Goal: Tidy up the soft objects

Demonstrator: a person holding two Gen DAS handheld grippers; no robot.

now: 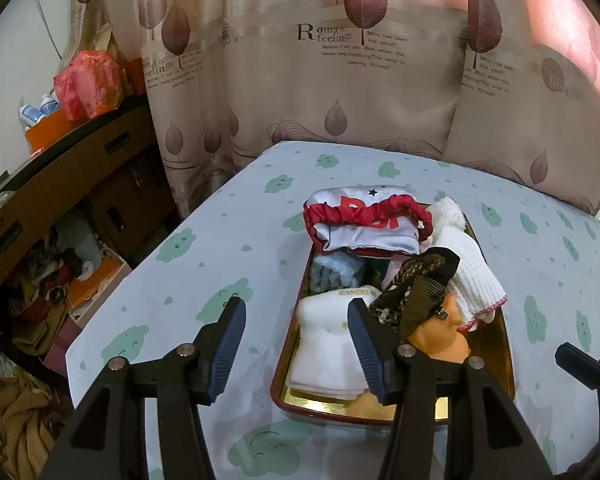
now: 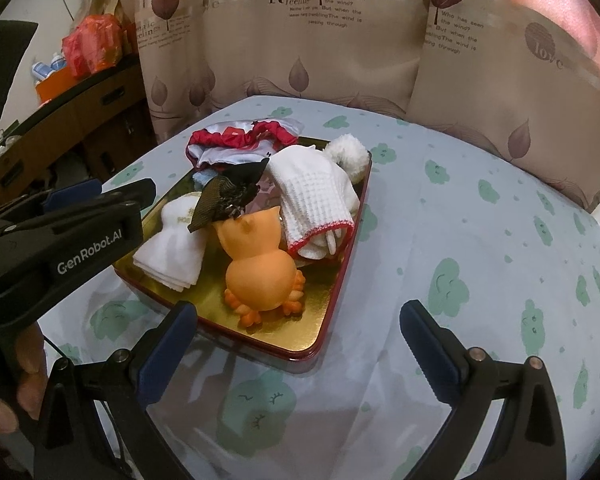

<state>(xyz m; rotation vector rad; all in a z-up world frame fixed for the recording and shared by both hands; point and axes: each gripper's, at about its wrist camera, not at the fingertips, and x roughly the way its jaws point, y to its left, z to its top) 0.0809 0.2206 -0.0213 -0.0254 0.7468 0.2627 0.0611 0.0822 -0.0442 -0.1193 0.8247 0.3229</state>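
A red-rimmed gold tray [image 1: 506, 364] [image 2: 332, 300] sits on the table and holds soft things: an orange owl toy [image 2: 260, 276] [image 1: 440, 340], a folded white towel [image 1: 324, 348] [image 2: 172, 252], a white knit glove [image 2: 316, 204] [image 1: 472, 276], a brown patterned bow [image 1: 416, 284] [image 2: 228, 192], a blue cloth [image 1: 336, 272], a white pompom [image 2: 348, 152] and a red-and-white garment [image 1: 364, 220] [image 2: 240, 140] at the far end. My left gripper [image 1: 296, 348] is open and empty above the tray's near left edge. My right gripper [image 2: 296, 352] is open and empty just before the tray's near edge.
The table wears a pale blue cloth with green clouds [image 2: 480, 240]. A leaf-print curtain [image 1: 300, 60] hangs behind. At left stands a wooden cabinet [image 1: 60, 184] with a red bag [image 1: 88, 84] on top and clutter on the floor. The left gripper's body [image 2: 60, 240] shows in the right wrist view.
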